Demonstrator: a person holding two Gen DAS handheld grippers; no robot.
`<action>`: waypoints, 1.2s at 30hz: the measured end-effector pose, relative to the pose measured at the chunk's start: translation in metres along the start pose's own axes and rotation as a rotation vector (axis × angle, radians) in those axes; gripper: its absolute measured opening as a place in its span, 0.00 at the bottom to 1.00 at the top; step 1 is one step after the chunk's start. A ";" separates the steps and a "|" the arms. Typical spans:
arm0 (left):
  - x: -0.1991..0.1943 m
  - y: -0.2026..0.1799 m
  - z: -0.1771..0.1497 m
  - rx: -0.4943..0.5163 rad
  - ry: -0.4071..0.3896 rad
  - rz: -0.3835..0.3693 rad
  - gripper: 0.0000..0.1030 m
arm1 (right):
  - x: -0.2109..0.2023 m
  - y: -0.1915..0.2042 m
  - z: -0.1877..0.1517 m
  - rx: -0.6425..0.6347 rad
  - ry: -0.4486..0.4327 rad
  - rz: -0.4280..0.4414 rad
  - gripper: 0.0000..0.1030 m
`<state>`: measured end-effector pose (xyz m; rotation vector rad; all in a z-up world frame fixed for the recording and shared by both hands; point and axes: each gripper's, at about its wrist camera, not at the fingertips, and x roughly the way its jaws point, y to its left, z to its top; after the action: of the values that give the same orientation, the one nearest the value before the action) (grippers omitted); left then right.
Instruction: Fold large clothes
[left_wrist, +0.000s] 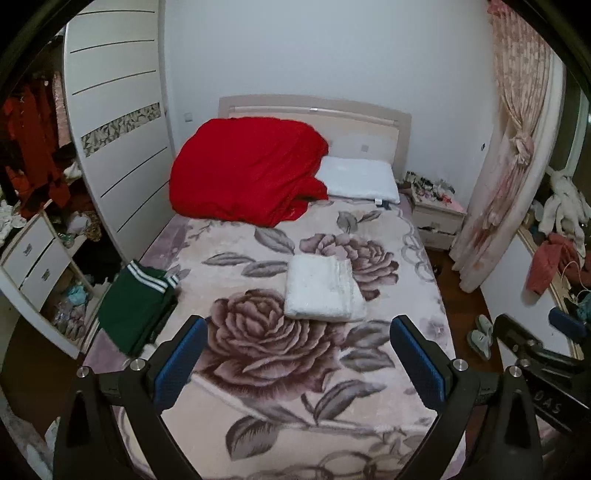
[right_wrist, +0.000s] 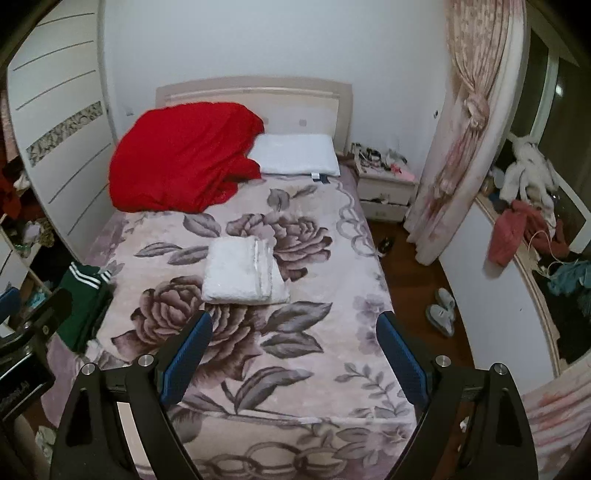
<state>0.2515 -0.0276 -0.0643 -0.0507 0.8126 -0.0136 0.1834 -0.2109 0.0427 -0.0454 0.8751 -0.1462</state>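
Left to right across the bed (left_wrist: 413, 280), as seen over both open grippers. The left gripper (left_wrist: 299, 363) hangs above the foot of the bed with its jaws spread wide and nothing between them; the blue ribbed pads (left_wrist: 181, 362) face only the bedspread. Beyond and outside its left jaw, at the bed's left edge, lies a green garment (left_wrist: 138, 304) with white stripes, a smooth knit, folded into a rough rectangle with one end draping off the mattress edge. Straight ahead, beyond the gap between the jaws and slightly toward the right jaw, sits a white garment (left_wrist: 321, 288), plush and thick, folded into a neat flat rectangle with squared edges. Farther beyond, past the left jaw's line, a red quilt (left_wrist: 247, 173) is heaped in soft rounded folds against the headboard, touching a white pillow (left_wrist: 360, 179).

The right gripper (right_wrist: 293, 352) likewise stands open and empty; the white garment (right_wrist: 242, 275) lies just beyond its left jaw. Slippers (right_wrist: 441, 310) rest on the wooden floor outside its right jaw.

Judged progress: two garments appear already folded and neither gripper holds cloth, so either the task is near its end or another piece must be fetched. The bedspread is fleecy, printed with large grey-mauve roses.
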 end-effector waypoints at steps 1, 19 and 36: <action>-0.001 0.000 -0.002 -0.003 0.014 -0.001 0.98 | -0.010 0.001 -0.001 -0.003 -0.007 0.003 0.89; -0.043 -0.006 -0.019 0.013 -0.015 0.049 0.98 | -0.084 -0.009 -0.019 0.000 -0.059 0.000 0.94; -0.055 -0.018 -0.021 0.033 -0.048 0.057 0.98 | -0.077 -0.023 -0.010 0.000 -0.061 -0.004 0.95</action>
<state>0.1985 -0.0448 -0.0380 0.0033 0.7654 0.0279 0.1242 -0.2218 0.0971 -0.0515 0.8137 -0.1481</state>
